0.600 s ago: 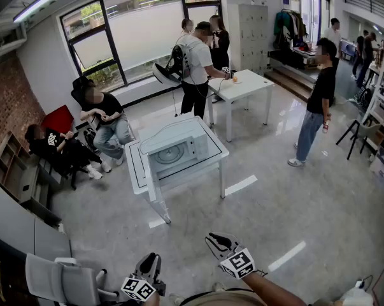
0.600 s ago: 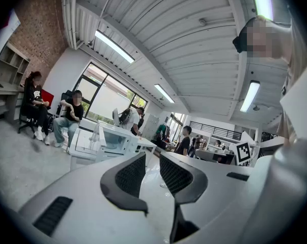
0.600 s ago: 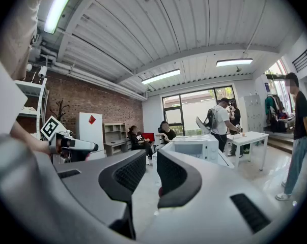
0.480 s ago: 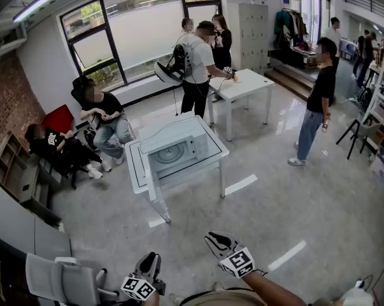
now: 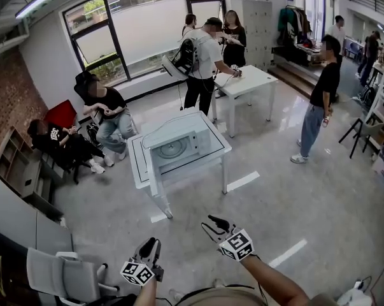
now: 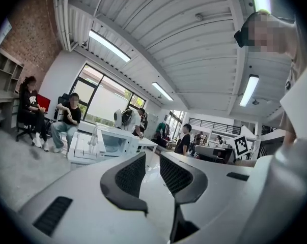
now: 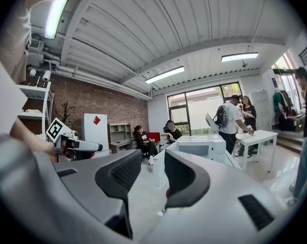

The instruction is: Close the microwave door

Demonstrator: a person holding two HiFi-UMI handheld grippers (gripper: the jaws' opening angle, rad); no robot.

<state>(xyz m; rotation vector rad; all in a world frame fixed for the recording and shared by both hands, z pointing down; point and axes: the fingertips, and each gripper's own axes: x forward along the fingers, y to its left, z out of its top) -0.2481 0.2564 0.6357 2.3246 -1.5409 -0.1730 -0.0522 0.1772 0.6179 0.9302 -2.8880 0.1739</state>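
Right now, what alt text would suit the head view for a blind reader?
A white microwave with its door swung open sits on a white table mid-room. Low in the frame, far short of it, the left gripper and right gripper point towards it, jaws apart and empty. People sit and stand around the room.

support: white square metal-legged table (image 5: 223,177) | load: boxy white microwave oven (image 5: 179,146) sits directly on top, covers most of it, its door (image 5: 135,163) open on microwave's left | base: glossy grey floor (image 5: 306,196), white tape strips (image 5: 242,182) right of and in front of microwave
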